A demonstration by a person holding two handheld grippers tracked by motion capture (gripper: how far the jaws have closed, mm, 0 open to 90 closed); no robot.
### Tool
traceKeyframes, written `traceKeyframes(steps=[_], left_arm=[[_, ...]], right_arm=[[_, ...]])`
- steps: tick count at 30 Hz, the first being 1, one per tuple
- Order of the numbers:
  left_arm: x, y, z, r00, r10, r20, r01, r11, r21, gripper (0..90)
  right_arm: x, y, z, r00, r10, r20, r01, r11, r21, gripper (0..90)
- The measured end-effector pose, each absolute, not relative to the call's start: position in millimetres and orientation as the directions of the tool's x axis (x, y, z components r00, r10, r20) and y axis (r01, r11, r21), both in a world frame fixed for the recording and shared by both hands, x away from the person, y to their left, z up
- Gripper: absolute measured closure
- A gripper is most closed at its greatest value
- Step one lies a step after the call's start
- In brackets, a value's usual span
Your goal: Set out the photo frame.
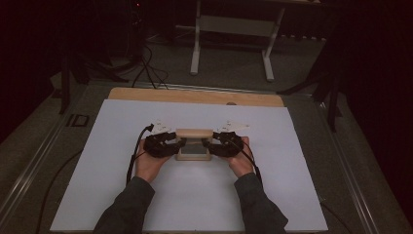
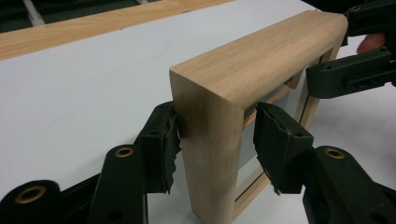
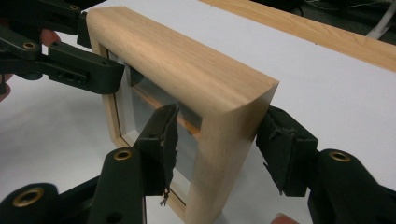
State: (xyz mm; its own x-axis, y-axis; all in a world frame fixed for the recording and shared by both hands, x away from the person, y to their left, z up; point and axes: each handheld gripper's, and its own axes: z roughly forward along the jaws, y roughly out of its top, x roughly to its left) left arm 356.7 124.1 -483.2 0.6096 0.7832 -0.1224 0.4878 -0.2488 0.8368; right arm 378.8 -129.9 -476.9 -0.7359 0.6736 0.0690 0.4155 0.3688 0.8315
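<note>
A deep, light wooden frame with a grey pane stands on edge on the white board. My left gripper straddles its left end, one pad pressed on the back face and the other against the front rim. At the opposite end my right gripper clamps it the same way. Each gripper also appears at the frame's far end in the other one's view: the right gripper, the left gripper. A hand holds each gripper.
The white board lies on a wooden tabletop whose bare strip runs along the far side. Beyond it a white table stand rests on dark carpet, with black cables at the back left. Metal rails border the table.
</note>
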Motion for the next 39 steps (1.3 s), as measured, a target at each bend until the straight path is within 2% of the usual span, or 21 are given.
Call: traceKeyframes(steps=[5,25,39], left_arm=[[358.4,123.9,-485.2,0.603,0.788,-0.124,0.498,-0.251,0.830,49.9],[361.0,127.7,-490.1,0.573,0.803,-0.164,0.556,-0.233,0.798,40.3],[349.3,137.7,-485.6,0.571,0.804,-0.167,0.551,-0.224,0.804,38.2]], right_arm=[[379.8,-130.2,-477.3,-0.733,0.676,0.068,0.417,0.369,0.831,47.7],[379.0,-133.1,-475.9,-0.717,0.693,0.078,0.437,0.360,0.824,34.0],[373.7,-139.4,-468.3,-0.711,0.701,0.061,0.431,0.365,0.825,30.5]])
